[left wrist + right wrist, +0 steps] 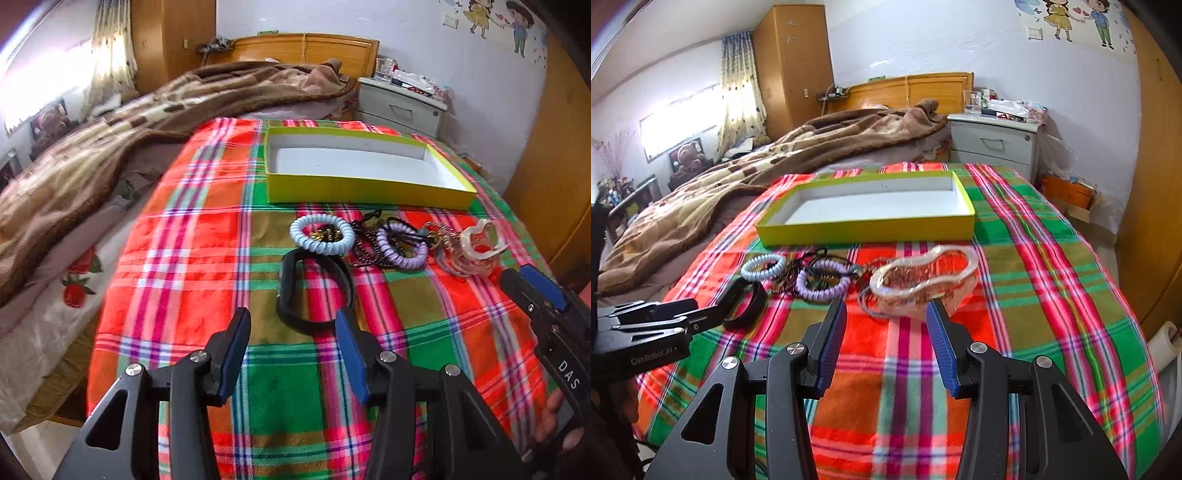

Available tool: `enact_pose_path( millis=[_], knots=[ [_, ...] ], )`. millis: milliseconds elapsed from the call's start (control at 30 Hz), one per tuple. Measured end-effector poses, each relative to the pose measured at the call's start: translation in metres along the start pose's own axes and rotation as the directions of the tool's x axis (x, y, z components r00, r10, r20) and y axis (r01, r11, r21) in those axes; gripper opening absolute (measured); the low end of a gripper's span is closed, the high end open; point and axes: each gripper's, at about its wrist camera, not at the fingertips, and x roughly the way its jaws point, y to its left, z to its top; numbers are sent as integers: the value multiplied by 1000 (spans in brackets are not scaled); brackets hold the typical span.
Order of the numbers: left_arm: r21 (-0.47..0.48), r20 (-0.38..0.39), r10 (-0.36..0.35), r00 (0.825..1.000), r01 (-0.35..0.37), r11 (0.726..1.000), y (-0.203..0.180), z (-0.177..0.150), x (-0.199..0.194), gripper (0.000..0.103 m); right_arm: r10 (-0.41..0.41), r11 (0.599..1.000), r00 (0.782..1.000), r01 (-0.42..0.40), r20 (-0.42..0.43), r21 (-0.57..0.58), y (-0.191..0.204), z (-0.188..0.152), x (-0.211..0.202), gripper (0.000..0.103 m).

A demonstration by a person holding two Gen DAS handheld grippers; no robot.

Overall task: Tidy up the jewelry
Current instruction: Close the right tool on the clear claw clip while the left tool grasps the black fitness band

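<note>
Nearest in the left wrist view, the left gripper [293,325] has its jaws apart with nothing between them, hovering over the plaid blanket [177,258]. Just ahead of its tips lies the black bracelet [314,291], a flattened loop whose long axis runs near to far, almost in line with the fingers; its near end sits just beside the right-hand blue pad.

The right gripper [886,321] is likewise spread and empty. Directly ahead of it, close to its right fingertip, lies the clear hair claw clip [923,284], its long axis running left to right, across the fingers. So each claw is nearer its own piece: left for the bracelet, right for the clip.

Between and beyond these sit a pale blue spiral hair tie [321,234], a lilac spiral hair tie [402,247] and a tangle of dark beaded cord [365,240], touching one another.

Farthest, the yellow-green box [365,192] stands open and empty, well within reach beyond the row; nothing has been placed yet.
</note>
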Motion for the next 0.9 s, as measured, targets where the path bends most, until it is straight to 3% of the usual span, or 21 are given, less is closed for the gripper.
enact_pose_path(
  millis=[200, 333, 467, 600, 800, 900],
  knots=[
    [-44, -13, -58, 998, 58, 997, 12, 16, 7, 50, 129, 989, 992, -130, -7, -71, -15, 14, 8, 51],
    [-36, -34, -39, 999, 38, 999, 12, 20, 13, 50, 189, 970, 980, -197, -68, -143, -17, 26, 22, 52],
    [-50, -60, -54, 997, 52, 997, 15, 20, 19, 50, 189, 934, 970, -226, -152, -277, -2, 30, 36, 52],
    [-54, -100, -84, 991, 79, 995, 16, 21, 27, 50, 130, 891, 969, -207, -211, -403, 7, 27, 47, 52],
    [-46, -129, -81, 988, 76, 996, 16, 21, 33, 50, 50, 849, 941, -216, -333, -482, 5, 34, 63, 52],
    [-29, -133, -47, 990, 44, 999, 16, 24, 36, 50, 21, 829, 929, -223, -369, -513, 5, 36, 64, 52]
  ],
)
